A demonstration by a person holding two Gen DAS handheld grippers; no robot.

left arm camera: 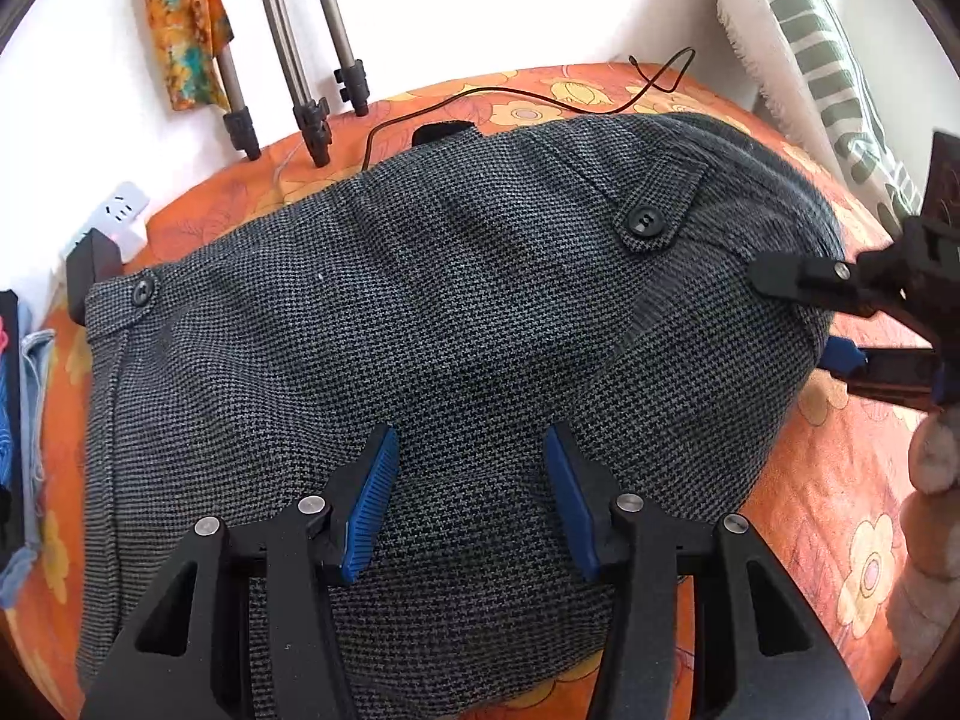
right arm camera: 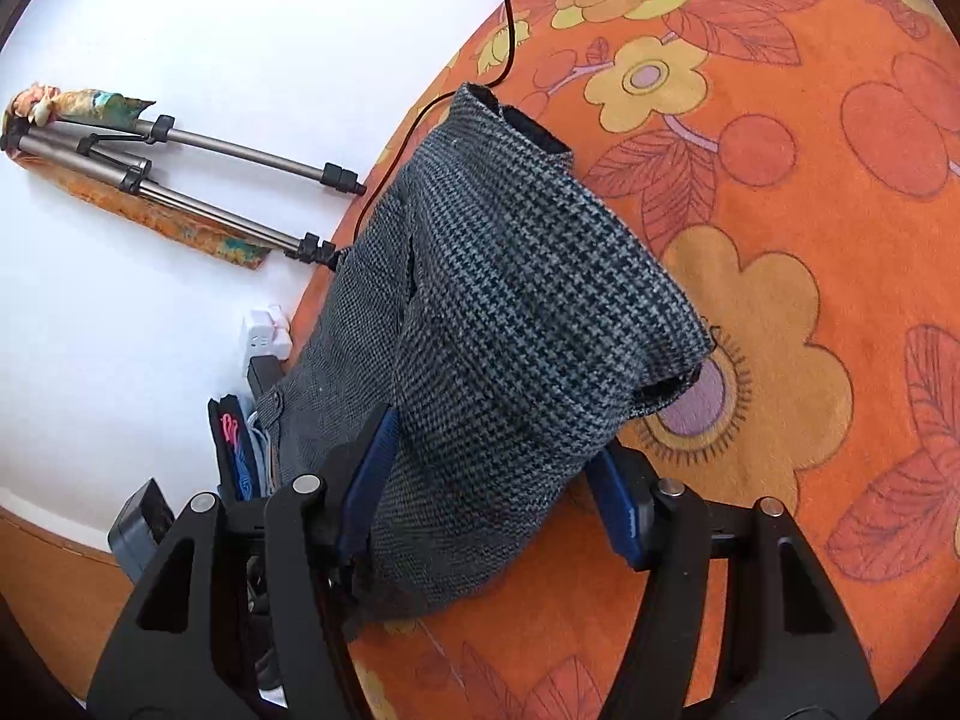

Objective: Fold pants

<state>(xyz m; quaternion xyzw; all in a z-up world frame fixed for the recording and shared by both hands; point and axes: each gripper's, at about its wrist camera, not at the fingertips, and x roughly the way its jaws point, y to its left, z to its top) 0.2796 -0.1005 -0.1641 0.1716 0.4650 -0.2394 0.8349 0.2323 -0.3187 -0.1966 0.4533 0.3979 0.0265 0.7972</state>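
Dark grey houndstooth pants lie folded on an orange flowered bedspread; two buttoned pocket flaps show. My left gripper hovers open just over the near part of the pants, nothing between its blue pads. My right gripper sits at the pants' right edge with one finger above and one below the cloth. In the right wrist view the right gripper stands wide with the pants' folded edge lying between its fingers; the fingers are not closed on it.
Tripod legs lean on the white wall at the back. A black cable runs over the bedspread. A white power strip and a black adapter sit at left. Folded clothes lie at far left. A striped pillow stands at the back right.
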